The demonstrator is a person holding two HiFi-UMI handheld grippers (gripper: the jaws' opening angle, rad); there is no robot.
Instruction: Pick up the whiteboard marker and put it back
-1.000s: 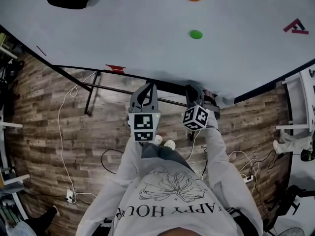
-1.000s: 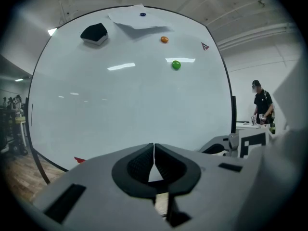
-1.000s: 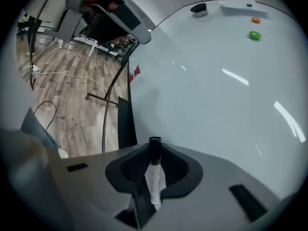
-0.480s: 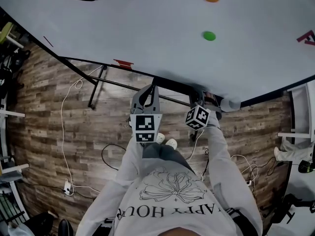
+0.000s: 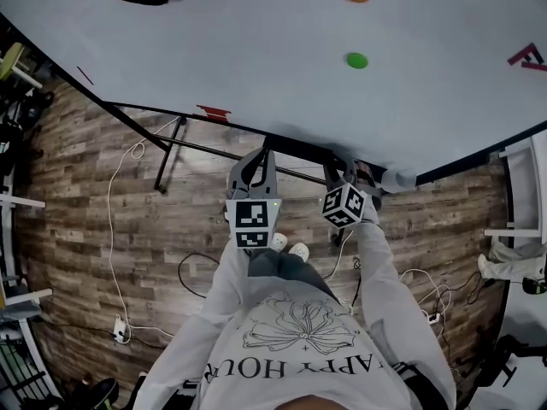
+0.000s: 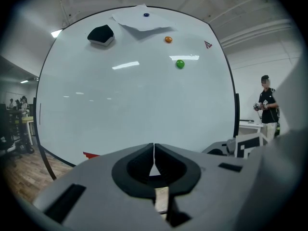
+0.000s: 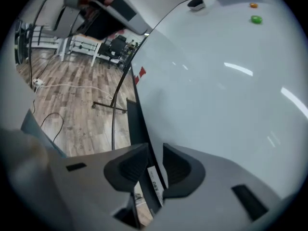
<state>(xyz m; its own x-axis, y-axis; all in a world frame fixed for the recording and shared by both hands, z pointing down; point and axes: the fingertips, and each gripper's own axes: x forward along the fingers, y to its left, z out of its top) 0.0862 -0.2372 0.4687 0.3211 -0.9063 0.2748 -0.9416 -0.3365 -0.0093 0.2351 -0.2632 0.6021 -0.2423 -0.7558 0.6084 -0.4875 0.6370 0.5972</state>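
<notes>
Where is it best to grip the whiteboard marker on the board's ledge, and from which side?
Grip the whiteboard marker across its labelled barrel, coming from the open front of the ledge. It seems to lie lengthwise along the ledge, the whiteboard behind it, so jaws fit only across it. The right gripper straddles it this way.

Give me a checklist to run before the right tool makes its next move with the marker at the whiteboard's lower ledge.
1. Whiteboard marker sits between the right tool's jaws: ok.
2. Jaws closed against both its sides: ok, as far as the right gripper view shows.
3. Marker clear of the ledge: cannot tell.
4. Left tool shut with nothing in it: ok.
5. Left tool apart from the right tool in the head view: ok.
</notes>
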